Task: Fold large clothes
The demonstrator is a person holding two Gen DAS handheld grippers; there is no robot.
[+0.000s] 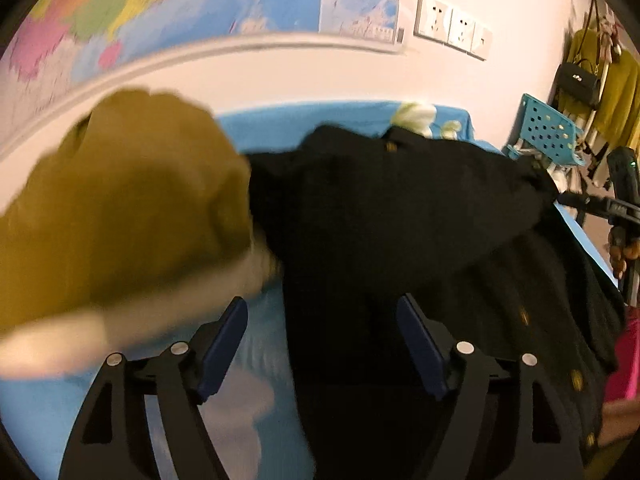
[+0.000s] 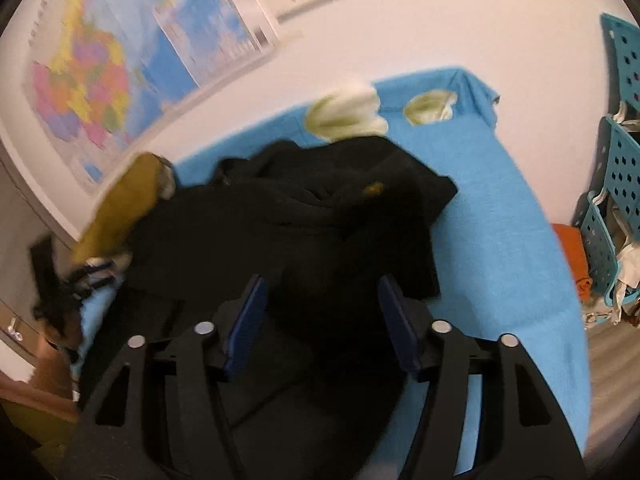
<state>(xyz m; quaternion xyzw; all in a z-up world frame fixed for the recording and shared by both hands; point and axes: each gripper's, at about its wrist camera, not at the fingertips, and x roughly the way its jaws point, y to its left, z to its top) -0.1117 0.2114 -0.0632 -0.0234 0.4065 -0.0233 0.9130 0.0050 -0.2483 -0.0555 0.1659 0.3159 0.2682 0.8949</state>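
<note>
Blurring black cardigan (image 1: 380, 208) | left claw (image 1: 322, 344) released | right claw (image 2: 323, 320) released

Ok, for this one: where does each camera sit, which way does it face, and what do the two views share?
Left wrist: on the left gripper, looking down its open fingers at the black garment and a mustard garment on the blue bedsheet; the right gripper and a hand show at the right edge.
Right wrist: on the right gripper, fingers open over the black garment; a blurred left gripper shows at left.
Shared: both garments, bedsheet, wall map, sockets, teal baskets.
</note>
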